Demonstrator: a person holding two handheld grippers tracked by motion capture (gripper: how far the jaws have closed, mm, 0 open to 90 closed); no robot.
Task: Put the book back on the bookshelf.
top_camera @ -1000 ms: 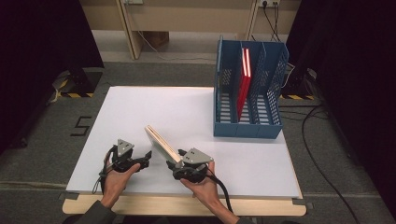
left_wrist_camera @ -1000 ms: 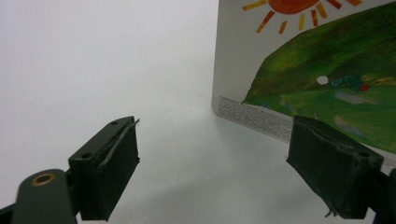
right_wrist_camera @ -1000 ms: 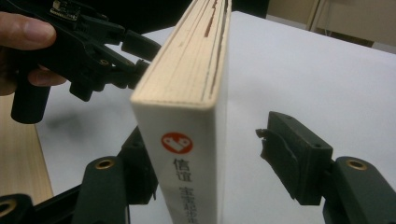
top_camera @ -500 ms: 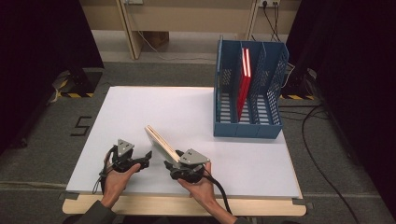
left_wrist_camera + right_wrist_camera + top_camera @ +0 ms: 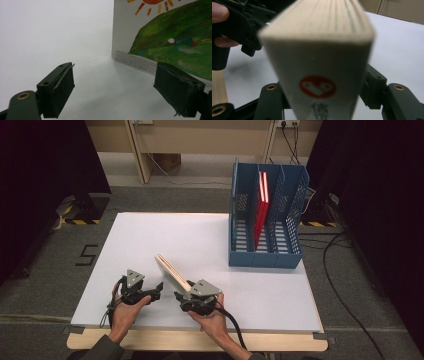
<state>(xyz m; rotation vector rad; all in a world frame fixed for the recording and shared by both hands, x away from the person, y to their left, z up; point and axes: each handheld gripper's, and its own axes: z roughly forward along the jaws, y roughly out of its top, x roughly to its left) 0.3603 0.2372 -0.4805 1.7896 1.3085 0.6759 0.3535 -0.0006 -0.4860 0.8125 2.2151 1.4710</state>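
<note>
A thick board book (image 5: 172,274) with pale page edges stands tilted on the white table top (image 5: 200,235), near the front middle. My right gripper (image 5: 183,296) is shut on its near end, with a jaw on each side of the spine (image 5: 319,62). In the right gripper view the book rises between the black jaws of my right gripper (image 5: 322,100). My left gripper (image 5: 156,289) rests just left of the book, open and with nothing between its pads (image 5: 113,87). The book's green picture cover (image 5: 175,37) stands close beyond the right pad (image 5: 178,90).
A blue three-slot file rack (image 5: 265,257) stands at the back right of the table, with a red book (image 5: 260,210) upright in its middle slot. Cables lie on the floor to the right (image 5: 340,285). The table's wooden front edge (image 5: 190,340) is just under the hands.
The right hand has edged slightly left and toward the front edge with the book. The left gripper has stayed where it was.
</note>
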